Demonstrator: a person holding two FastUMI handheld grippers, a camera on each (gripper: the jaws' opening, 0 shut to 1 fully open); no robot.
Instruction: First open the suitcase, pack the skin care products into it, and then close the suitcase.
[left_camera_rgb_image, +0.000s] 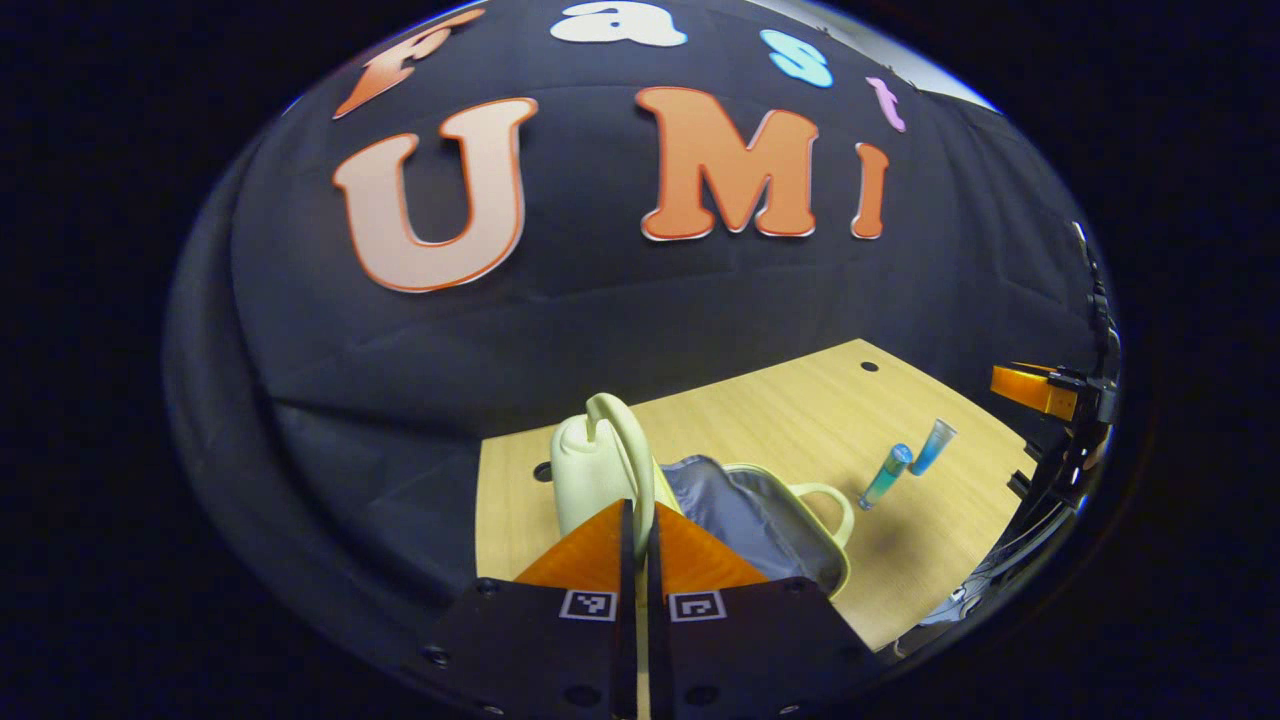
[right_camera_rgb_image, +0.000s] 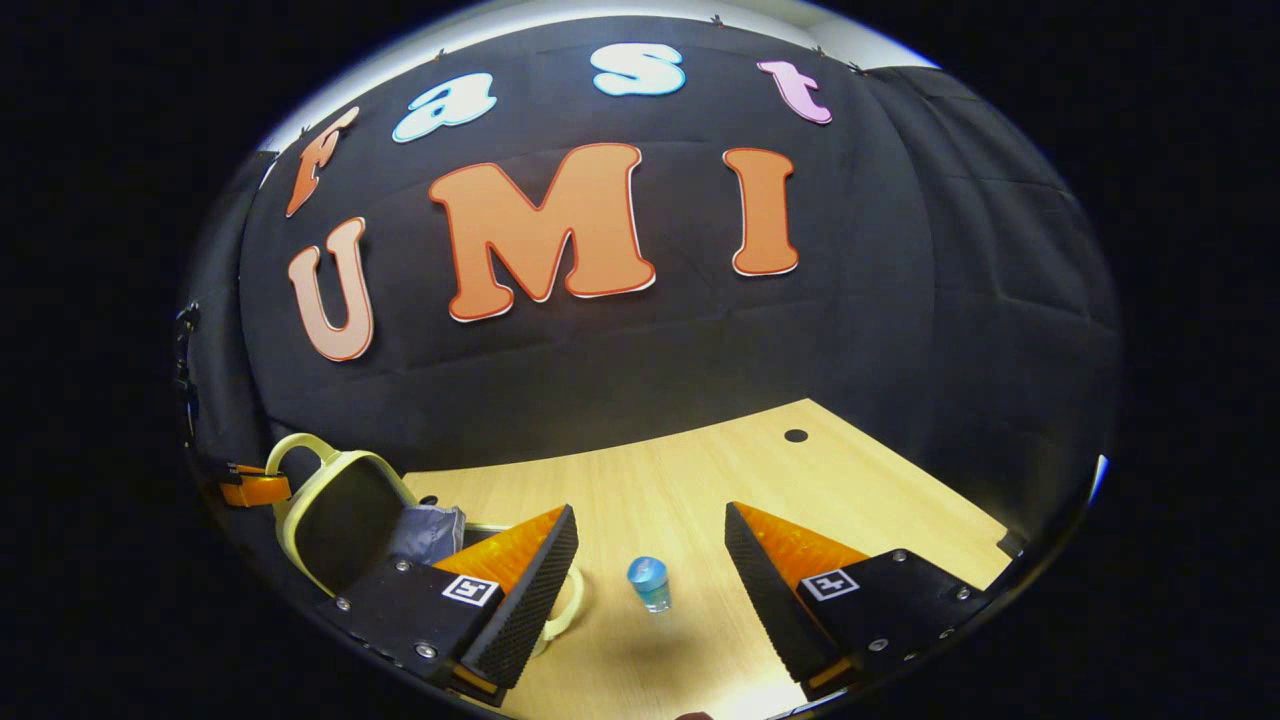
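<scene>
At the bottom centre of the left gripper view your left gripper has its fingers pressed together on the pale yellow-green edge of the suitcase lid, which stands raised just above them — the fingers pinch that rim with only a thin dark slit between them. Right of the lid lies the open suitcase, its grey lining showing and a looped handle at its right edge, all resting on the light wooden counter. Farther right on the counter, in the middle right of that frame, two blue-green skin care tubes lie apart from the case, close beside each other and slanting up to the right. At the far right edge of the frame part of your right gripper shows against the black cloth. In the right gripper view, your right gripper sits at the bottom of the frame with its fingers spread wide, touching nothing; between them, low in the centre, one blue tube shows end-on on the counter, its capped end toward you. Past the left finger, at the lower left of the frame, the suitcase stands open with its dark inside facing you and grey lining spilling to its right — at the far left edge the tip of your left gripper meets its rim.
</scene>
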